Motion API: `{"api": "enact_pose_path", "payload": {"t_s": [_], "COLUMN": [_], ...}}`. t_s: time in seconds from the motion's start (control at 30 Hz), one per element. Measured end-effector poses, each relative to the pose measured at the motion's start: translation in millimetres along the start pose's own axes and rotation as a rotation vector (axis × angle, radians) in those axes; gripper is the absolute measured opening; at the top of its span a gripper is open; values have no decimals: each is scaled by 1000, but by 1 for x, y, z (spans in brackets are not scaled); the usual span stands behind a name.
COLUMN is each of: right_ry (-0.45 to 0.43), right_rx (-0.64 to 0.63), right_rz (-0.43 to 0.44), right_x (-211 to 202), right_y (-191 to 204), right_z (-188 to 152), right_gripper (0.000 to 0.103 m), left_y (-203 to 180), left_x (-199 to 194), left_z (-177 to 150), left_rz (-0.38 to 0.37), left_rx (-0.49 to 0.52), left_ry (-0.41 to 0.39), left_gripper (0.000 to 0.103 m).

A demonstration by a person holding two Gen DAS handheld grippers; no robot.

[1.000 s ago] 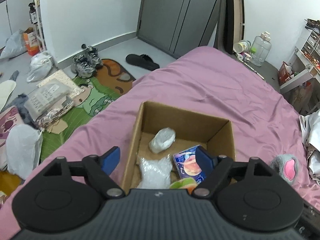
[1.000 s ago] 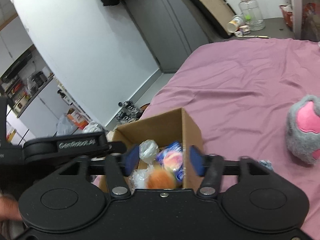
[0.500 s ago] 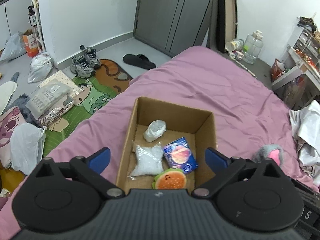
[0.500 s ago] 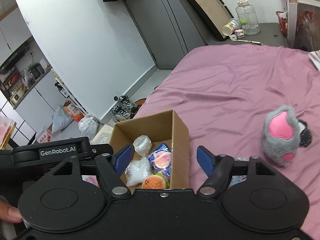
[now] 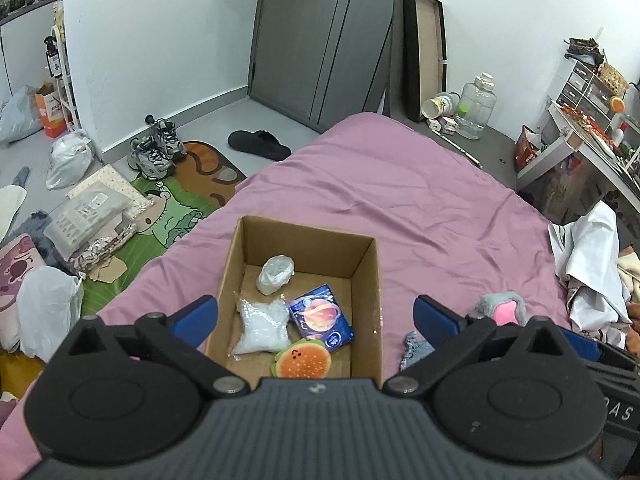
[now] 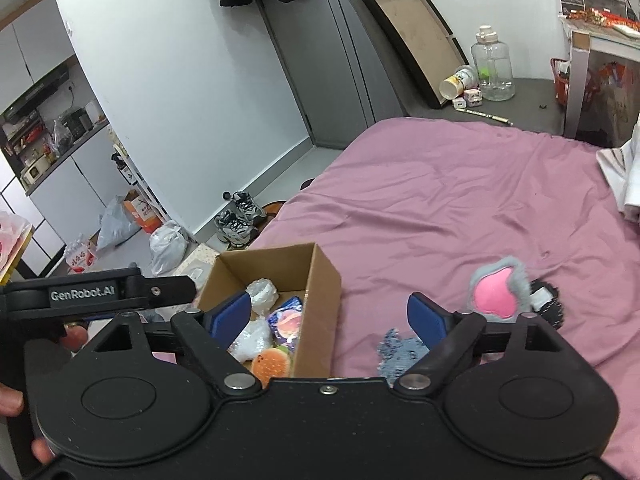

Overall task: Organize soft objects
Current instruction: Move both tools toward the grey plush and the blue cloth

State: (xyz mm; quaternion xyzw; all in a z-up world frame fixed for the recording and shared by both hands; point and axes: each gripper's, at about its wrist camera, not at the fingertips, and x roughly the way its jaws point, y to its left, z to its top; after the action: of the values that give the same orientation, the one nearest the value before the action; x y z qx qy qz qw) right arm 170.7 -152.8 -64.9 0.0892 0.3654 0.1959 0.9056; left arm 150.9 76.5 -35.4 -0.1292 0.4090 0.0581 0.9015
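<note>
The left gripper is wide open and holds nothing. The right gripper is wide open too, and empty. Both hang over the near edge of the bed with the pink sheet.

Under them sits a brown cardboard box. Inside lie a soft orange burger toy, a blue packet with a planet picture, a clear bag of white bits and a small white wrapped bundle.

Just right of the box lies a blue-grey knitted cloth. Farther right sits a fluffy grey and pink paw toy.
</note>
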Motion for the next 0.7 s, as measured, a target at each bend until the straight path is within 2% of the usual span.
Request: {"api": "enact_pose_path", "payload": {"t_s": [0.3, 0.7], "right_ry": [27, -7], "right_rx": [1, 25], "right_rz": [-17, -81], "right_x": [-17, -32], "right_y": [-28, -69], "right_z": [12, 34], "right_gripper": [85, 83], "left_y": [-19, -57], "left_x": [-4, 3], "left_z": [1, 0], "left_rz": [-8, -69], "left_rx": [-13, 7], "left_ry": [7, -2], "left_gripper": [103, 103]}}
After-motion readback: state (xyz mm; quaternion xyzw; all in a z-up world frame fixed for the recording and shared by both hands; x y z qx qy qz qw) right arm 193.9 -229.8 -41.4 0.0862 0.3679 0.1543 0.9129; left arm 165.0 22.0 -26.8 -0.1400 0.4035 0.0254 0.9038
